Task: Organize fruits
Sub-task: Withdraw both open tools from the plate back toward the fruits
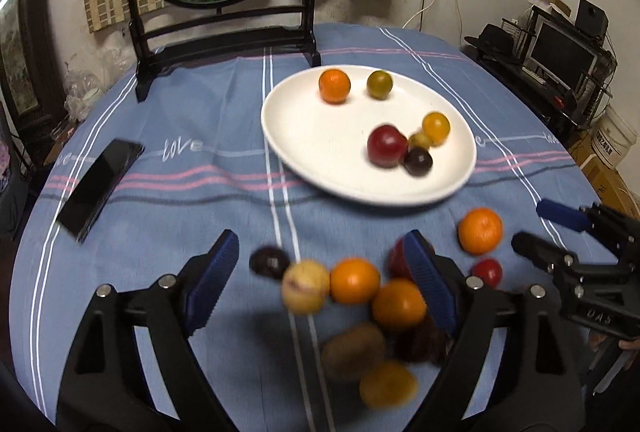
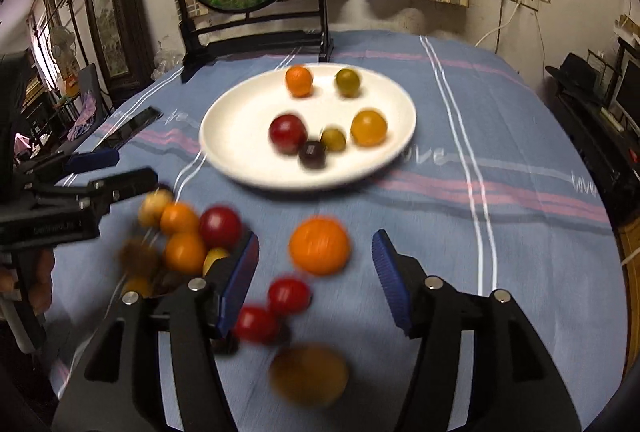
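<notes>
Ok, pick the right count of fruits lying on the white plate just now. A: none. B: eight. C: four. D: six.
D: the white plate holds six: an orange, a green fruit, a yellow-orange one, a red one, a small green one and a dark one.
</notes>
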Demonstrator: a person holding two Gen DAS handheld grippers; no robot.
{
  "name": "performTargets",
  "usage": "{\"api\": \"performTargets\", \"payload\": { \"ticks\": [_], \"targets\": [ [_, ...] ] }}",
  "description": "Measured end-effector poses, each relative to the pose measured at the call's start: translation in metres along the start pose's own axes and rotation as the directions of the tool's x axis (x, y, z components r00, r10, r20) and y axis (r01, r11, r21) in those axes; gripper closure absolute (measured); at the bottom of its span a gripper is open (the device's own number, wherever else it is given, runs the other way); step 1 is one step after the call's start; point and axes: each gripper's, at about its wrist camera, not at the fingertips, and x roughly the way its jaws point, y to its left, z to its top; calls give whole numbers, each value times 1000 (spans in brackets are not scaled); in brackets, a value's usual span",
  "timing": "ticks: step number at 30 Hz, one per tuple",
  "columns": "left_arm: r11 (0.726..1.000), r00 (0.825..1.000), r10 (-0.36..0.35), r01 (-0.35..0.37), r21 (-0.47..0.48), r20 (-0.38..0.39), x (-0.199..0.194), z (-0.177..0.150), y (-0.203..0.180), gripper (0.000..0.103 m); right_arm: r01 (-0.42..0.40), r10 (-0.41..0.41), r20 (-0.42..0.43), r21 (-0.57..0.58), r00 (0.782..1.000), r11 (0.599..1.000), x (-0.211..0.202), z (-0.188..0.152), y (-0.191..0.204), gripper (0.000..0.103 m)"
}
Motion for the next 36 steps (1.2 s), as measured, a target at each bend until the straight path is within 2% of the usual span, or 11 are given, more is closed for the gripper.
{"api": "performTargets", "payload": {
  "ticks": [10,17,23,32,36],
  "targets": [
    [1000,1000,-5,5,-5,-29,-30,-56,1,11,-13,13,-21,19,1000,1000,-34,-48,15,43],
    [1000,998,-19,19,-7,-61,-38,-79,-2,10,-41,40,-60,-21,997,999,-39,-75,38,43],
    [999,995,-32,35,26,-89,-35,-92,-13,10,-64,59,-90,-49,994,997,-35,-84,53,43],
    [996,992,-56,63,57,-112,-22,-95,-26,10,-78,74,-107,-35,992,996,-27,-87,50,43],
    [996,990,-50,59,62,-132,-11,-93,-32,15,-81,78,-119,-22,990,996,-22,-89,46,43]
  ]
}}
